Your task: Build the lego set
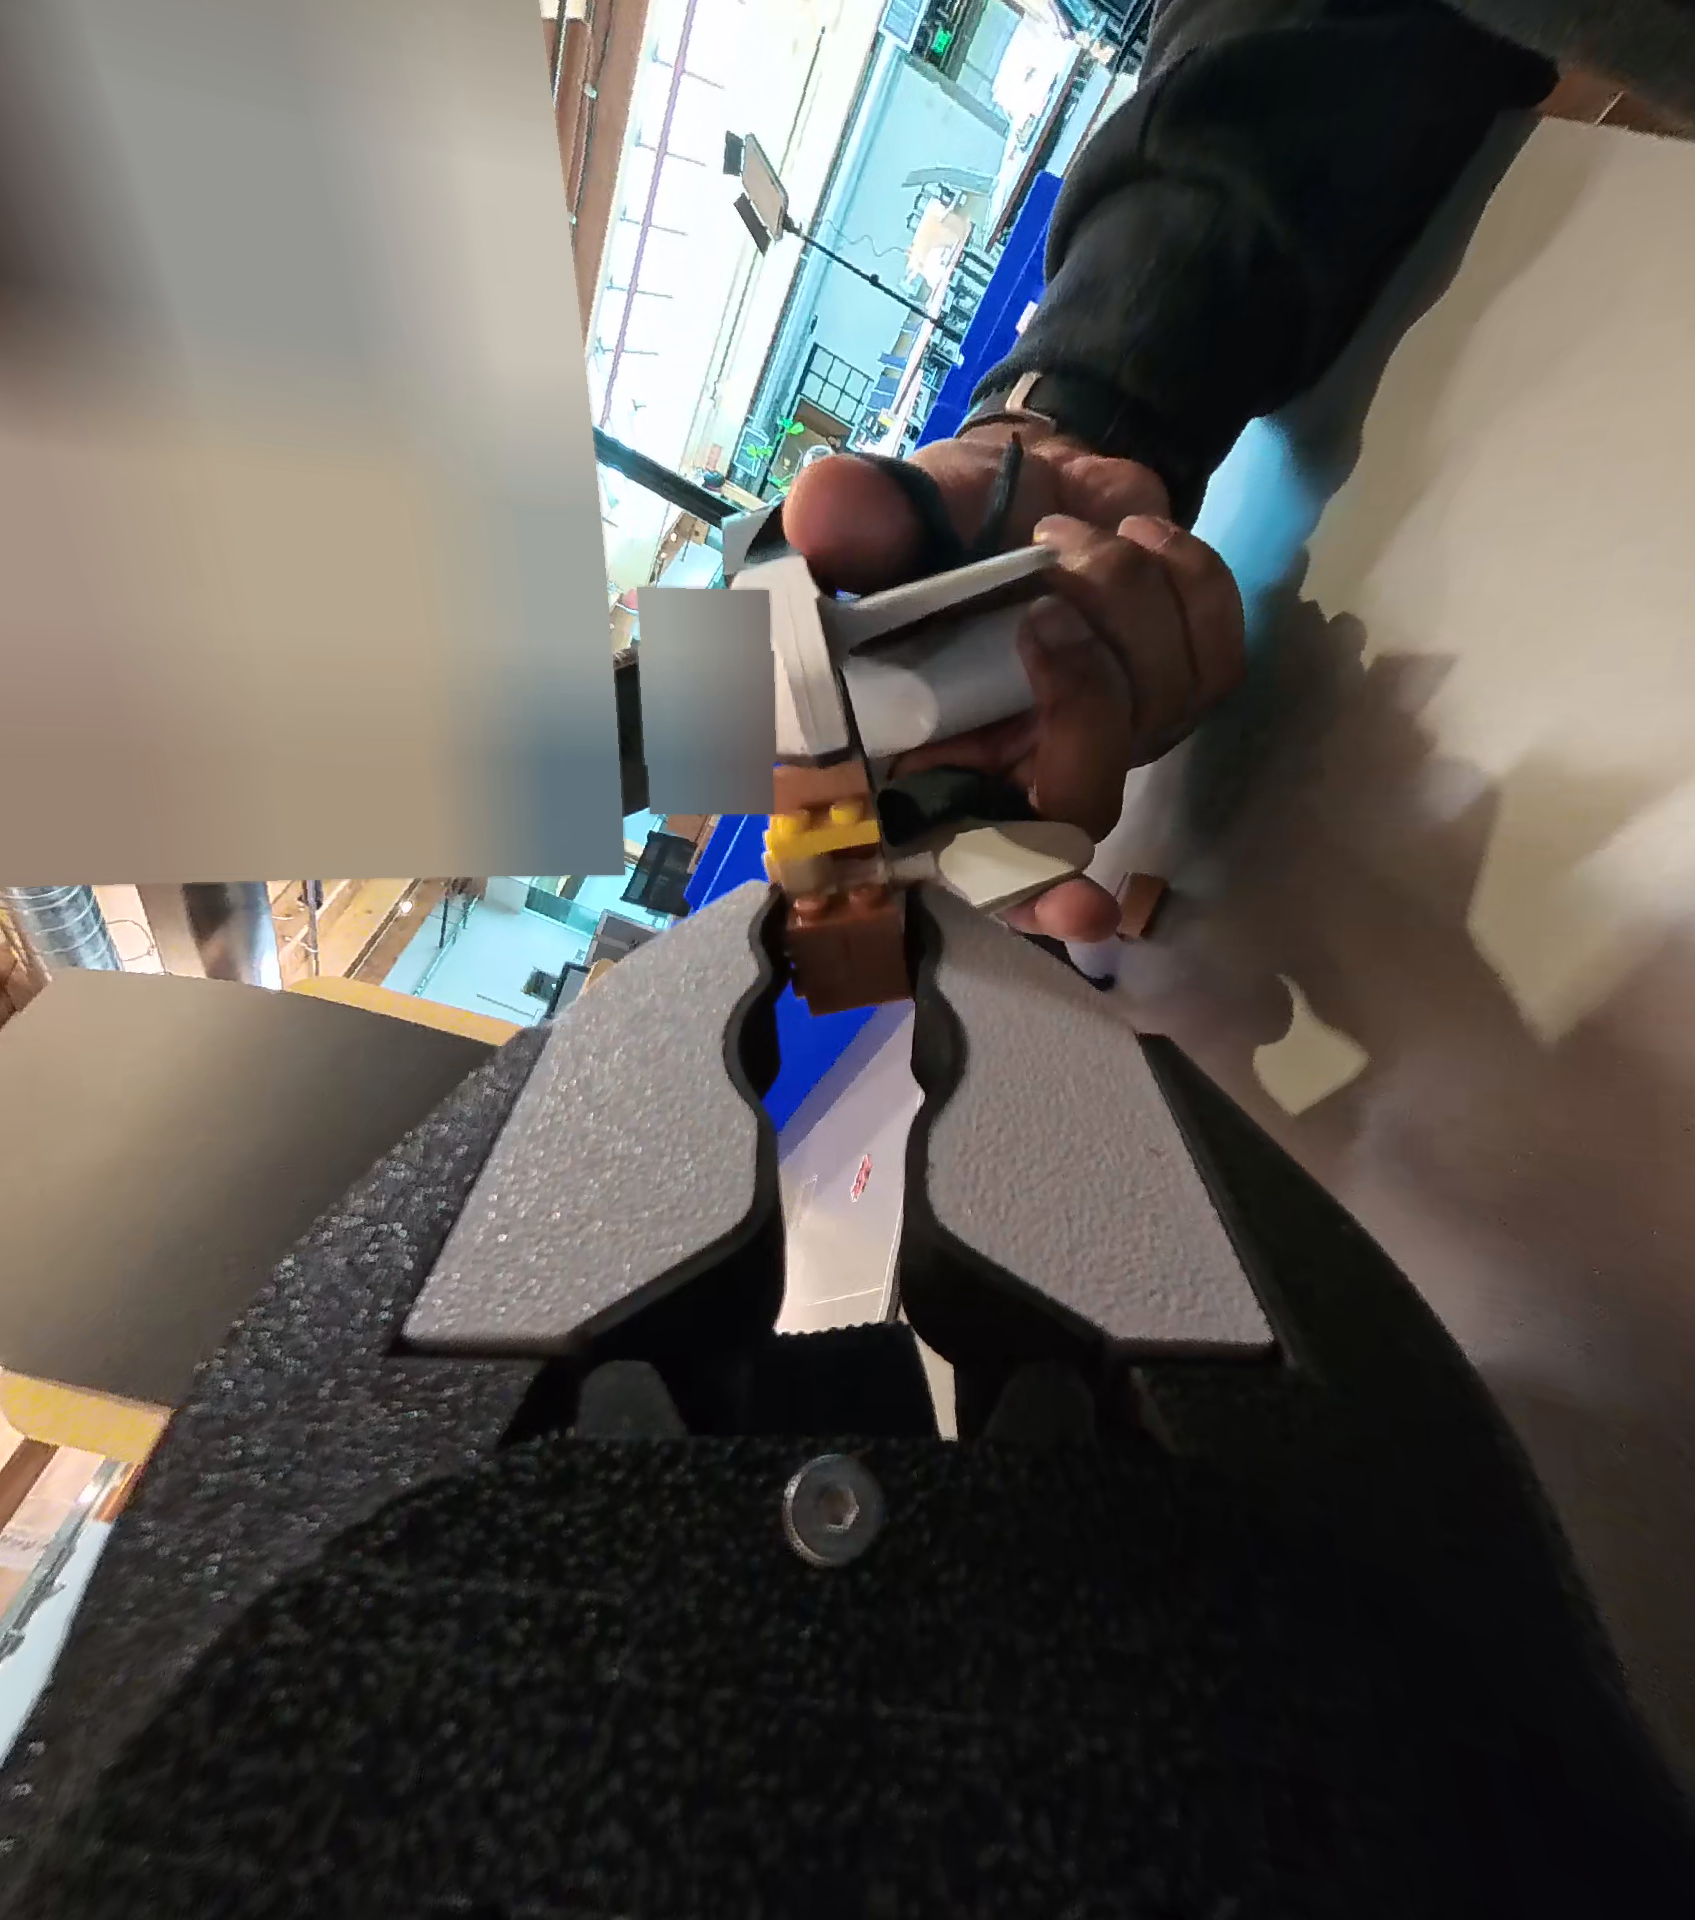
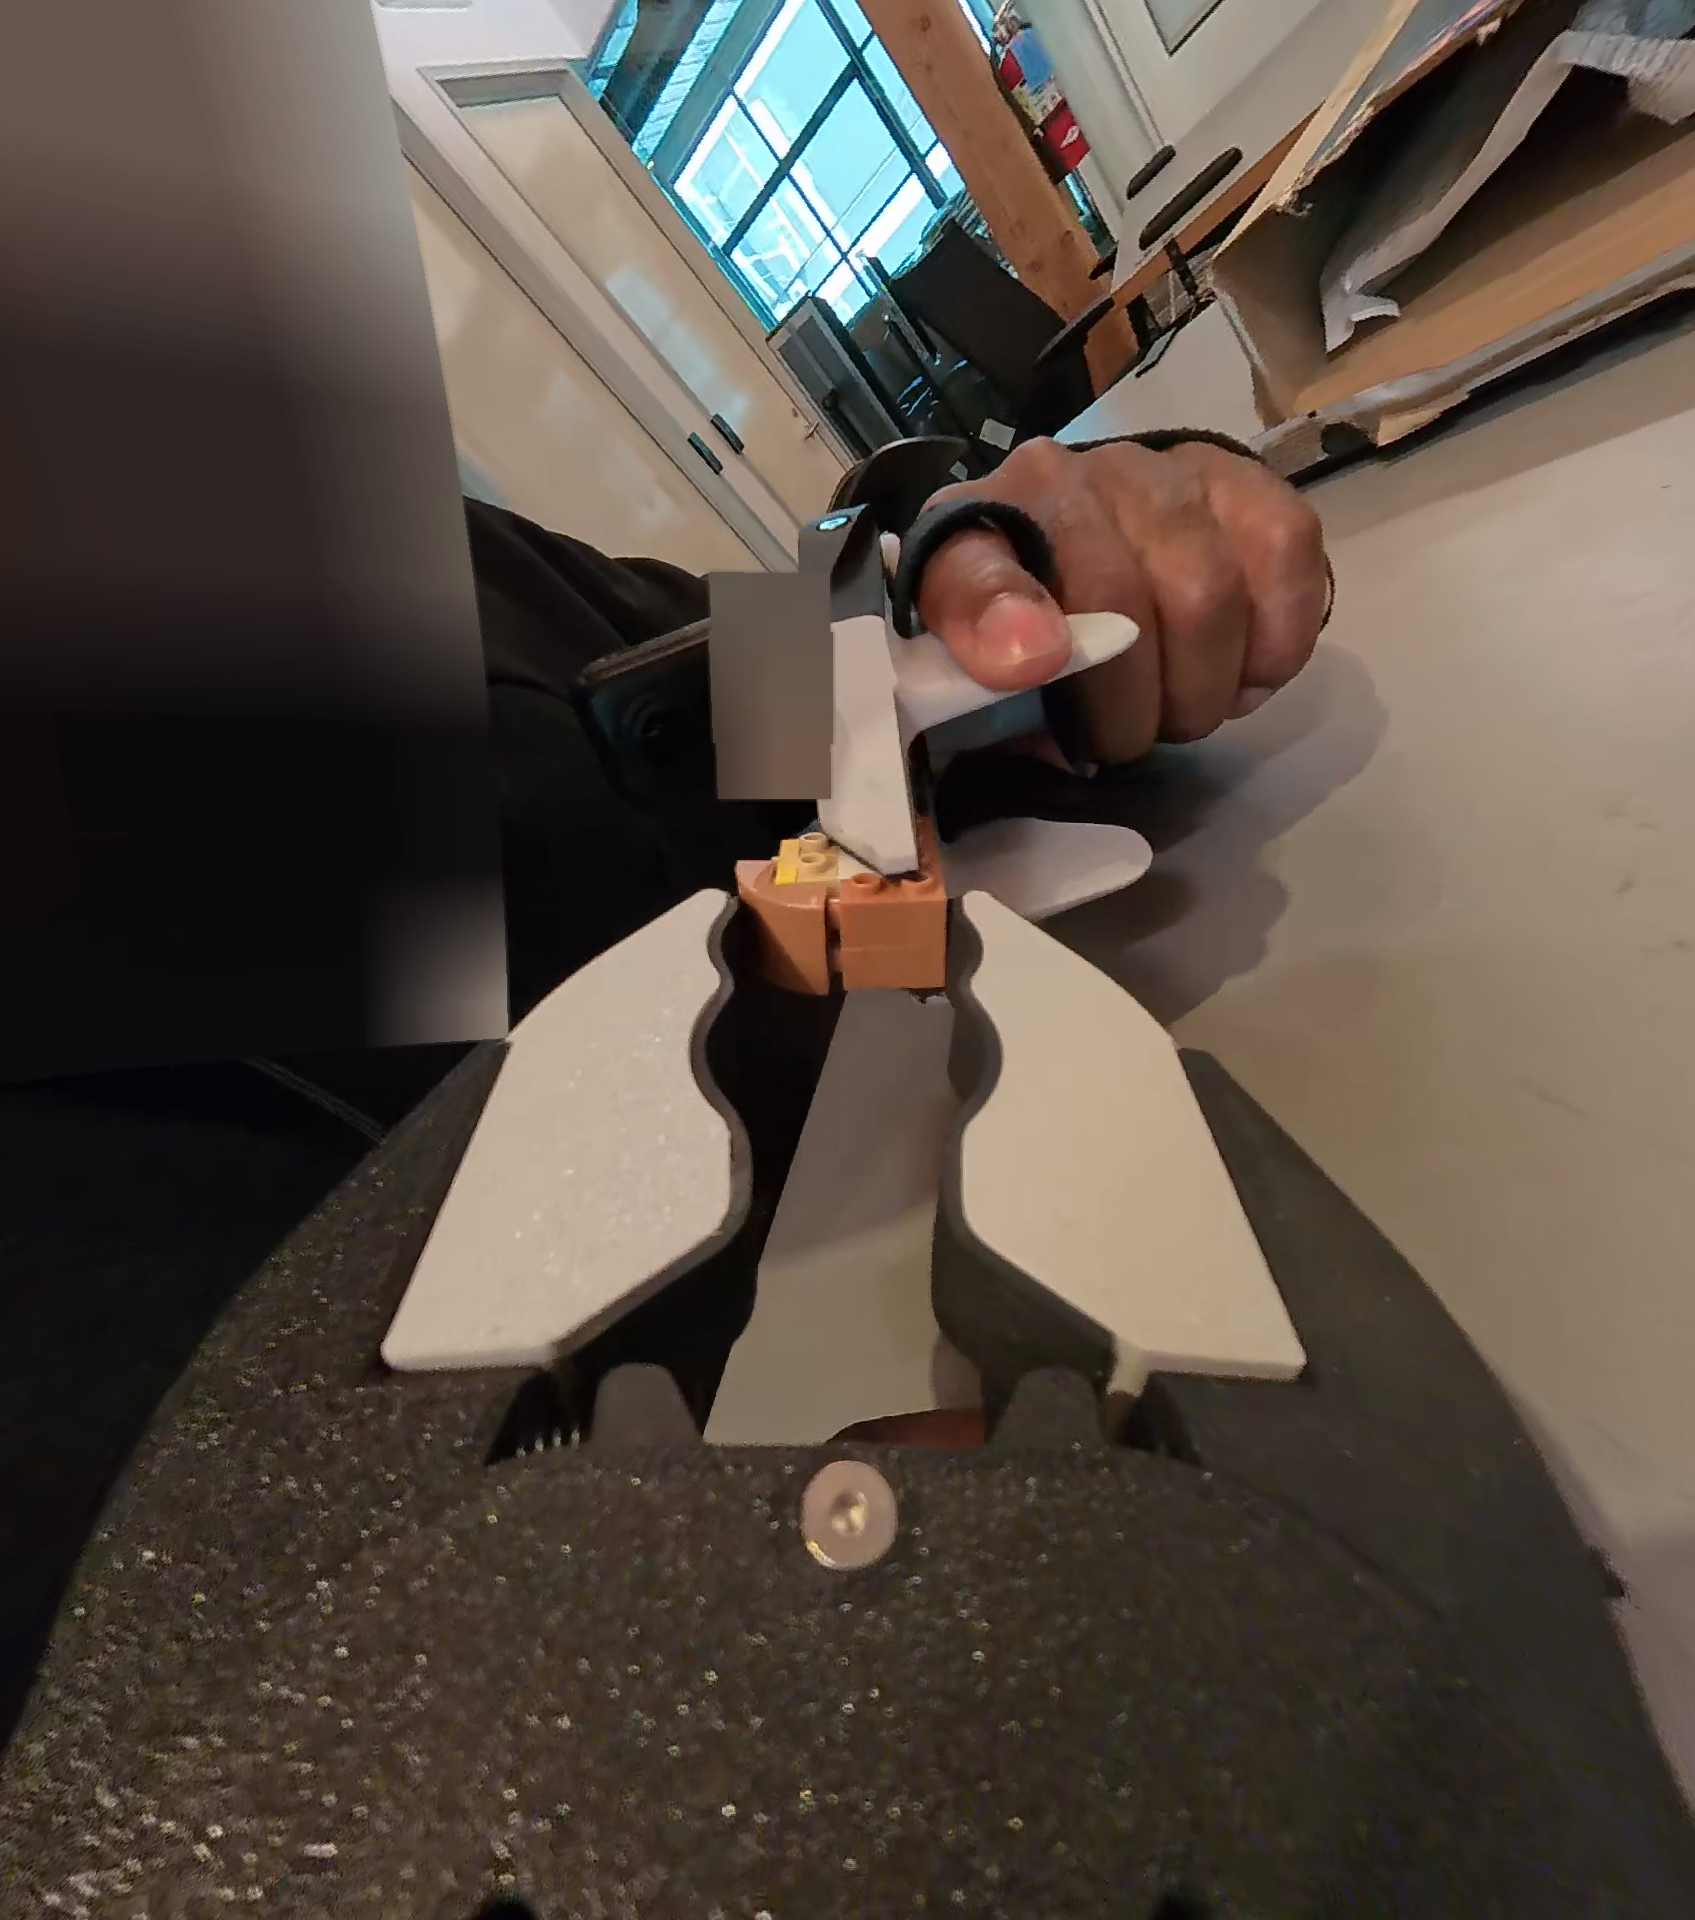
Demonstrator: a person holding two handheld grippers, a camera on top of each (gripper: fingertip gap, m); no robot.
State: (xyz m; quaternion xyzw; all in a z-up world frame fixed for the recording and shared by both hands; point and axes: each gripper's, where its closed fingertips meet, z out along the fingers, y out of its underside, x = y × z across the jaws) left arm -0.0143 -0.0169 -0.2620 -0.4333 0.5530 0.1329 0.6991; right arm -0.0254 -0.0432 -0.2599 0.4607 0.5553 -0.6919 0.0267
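Brown studded brick cluster [image 2: 843, 930] clamped between both grippers' fingers [image 2: 614, 1101].

sleeve [image 1: 1290, 208] cut off, cardboard [image 2: 1549, 260] cropped

1. The left wrist view sits on the left gripper [image 1: 848, 935], looking forward along its two fingers, rolled so the white table [image 1: 1601, 520] runs up the right edge.
2. The right wrist view rides the right gripper [image 2: 843, 935] the same way, low over the table [image 2: 1445, 935], tilted.
3. Both are very near the small brick build [image 1: 848, 961] [image 2: 843, 935] at the fingertips.
4. They face each other: each shows the opposite gripper and the hand [image 1: 1082, 623] [image 2: 1155, 603] holding it, close behind the bricks.
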